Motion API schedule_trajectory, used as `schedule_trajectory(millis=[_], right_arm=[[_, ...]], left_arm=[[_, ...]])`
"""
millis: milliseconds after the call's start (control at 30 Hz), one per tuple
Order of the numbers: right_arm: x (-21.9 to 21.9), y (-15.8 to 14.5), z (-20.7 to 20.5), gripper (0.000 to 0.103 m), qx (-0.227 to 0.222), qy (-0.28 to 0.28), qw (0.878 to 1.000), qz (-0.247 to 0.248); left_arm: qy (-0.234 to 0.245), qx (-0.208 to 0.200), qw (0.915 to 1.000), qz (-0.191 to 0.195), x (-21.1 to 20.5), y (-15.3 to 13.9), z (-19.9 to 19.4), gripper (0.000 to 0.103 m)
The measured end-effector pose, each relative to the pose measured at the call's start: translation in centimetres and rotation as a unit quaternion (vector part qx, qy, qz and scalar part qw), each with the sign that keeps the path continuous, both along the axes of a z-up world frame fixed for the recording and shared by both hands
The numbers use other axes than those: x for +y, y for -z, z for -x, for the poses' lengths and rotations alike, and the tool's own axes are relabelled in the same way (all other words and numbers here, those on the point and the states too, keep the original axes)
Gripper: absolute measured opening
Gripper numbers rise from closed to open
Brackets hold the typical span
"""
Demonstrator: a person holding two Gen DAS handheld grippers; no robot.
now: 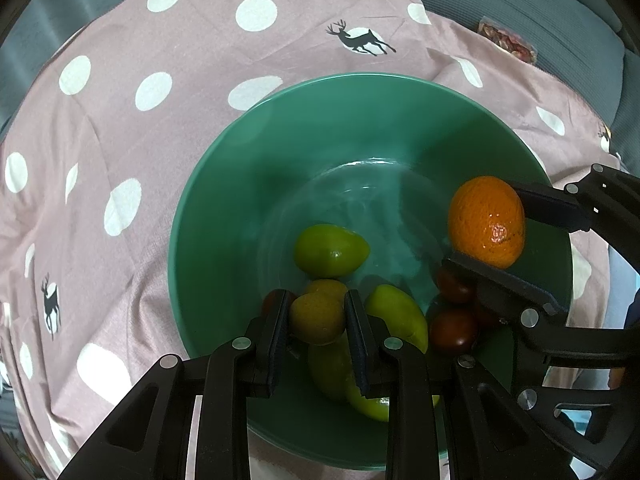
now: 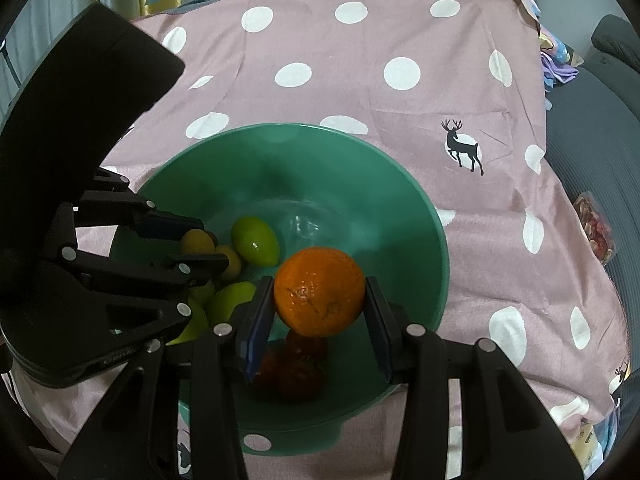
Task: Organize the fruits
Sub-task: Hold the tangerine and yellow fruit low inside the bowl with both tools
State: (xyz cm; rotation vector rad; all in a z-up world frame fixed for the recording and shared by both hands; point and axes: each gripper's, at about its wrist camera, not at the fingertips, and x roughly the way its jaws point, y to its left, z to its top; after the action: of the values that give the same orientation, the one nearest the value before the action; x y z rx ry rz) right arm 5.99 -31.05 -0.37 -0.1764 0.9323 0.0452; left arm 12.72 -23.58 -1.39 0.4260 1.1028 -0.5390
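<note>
Left gripper (image 1: 317, 322), nearest the lens, is clamped on a small round yellow-orange fruit (image 1: 318, 318) low inside the wide green plastic bowl (image 1: 240, 184). Right gripper (image 2: 319, 312) is clamped on a large round orange (image 2: 319, 291), held above the bowl's near-right interior. Beneath the orange lie dark red tomatoes (image 2: 298, 368); toward the bowl's centre rests a green lemon-shaped fruit (image 1: 330, 250). Beyond the bowl's far rim spreads the pink polka-dot cloth (image 2: 360, 92). Judged step: both fruits are poised over the bowl for deposit. The next move calls for lowering each and parting the fingers gently.
</note>
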Motion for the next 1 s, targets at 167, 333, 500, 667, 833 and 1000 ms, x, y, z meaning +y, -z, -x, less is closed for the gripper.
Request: schedule_trajectory(millis=[167,333,500,667,833,1000], right_arm=[[0.28,0.17,-0.05,0.045,0.007,-0.004,1.000,0.004],[0.47,0.10,-0.10,0.045,0.008,-0.006,1.000,0.006],[0.58,0.09,-0.14,0.045,0.011,-0.006,1.000,0.006],[0.67,0.20,-0.16,0.046,0.012,-0.007,1.000,0.005],[0.70,0.24,-0.12,0.046,0.013,-0.007,1.000,0.006],[0.72,0.24,-0.10,0.046,0.013,-0.007,1.000,0.006]], left_arm=[[-0.001,0.000,1.0000,-0.001,-0.07,0.02,0.01,0.028],[-0.003,0.001,1.0000,-0.001,0.00,0.04,-0.02,0.028],[-0.003,0.002,1.0000,-0.001,0.04,0.02,-0.06,0.028],[-0.004,0.002,1.0000,-0.001,0.05,0.01,-0.02,0.028],[-0.004,0.002,1.0000,-0.001,0.07,0.01,0.04,0.028],[-0.004,0.003,1.0000,-0.001,0.06,0.01,0.03,0.028]])
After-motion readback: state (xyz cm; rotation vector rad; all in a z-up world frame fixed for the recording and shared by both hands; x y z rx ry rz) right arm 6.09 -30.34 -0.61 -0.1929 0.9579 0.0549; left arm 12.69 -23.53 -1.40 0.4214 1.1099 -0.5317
